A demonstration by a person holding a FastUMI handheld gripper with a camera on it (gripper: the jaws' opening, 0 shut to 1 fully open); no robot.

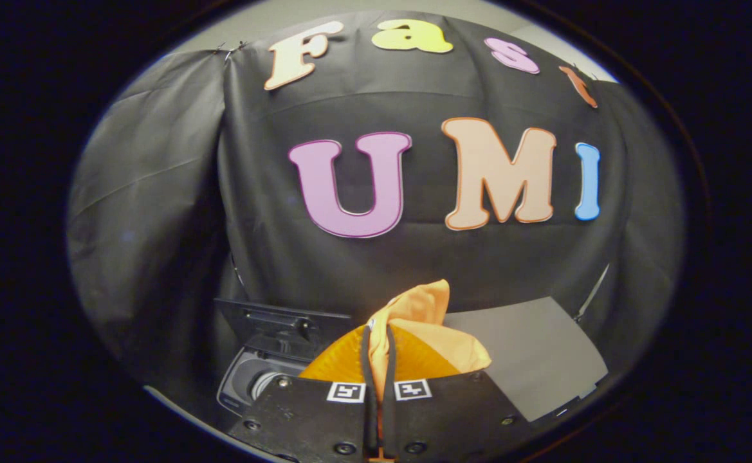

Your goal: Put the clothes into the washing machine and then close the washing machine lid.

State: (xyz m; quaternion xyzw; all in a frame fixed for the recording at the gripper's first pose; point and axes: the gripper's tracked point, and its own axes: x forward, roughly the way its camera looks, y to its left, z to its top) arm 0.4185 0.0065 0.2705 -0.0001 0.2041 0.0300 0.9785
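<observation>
A: Item one, gripper [379,341]?
B: Bottom centre of the frame; jaws pressed together, clamped on an orange garment [424,315] that bunches up just above them.
A: Item two, washing machine [253,379]?
B: Lower left, beside the jaws; lid [279,325] raised, drum opening visible.
A: Item three?
B: Grey counter [530,354], lower right.
</observation>
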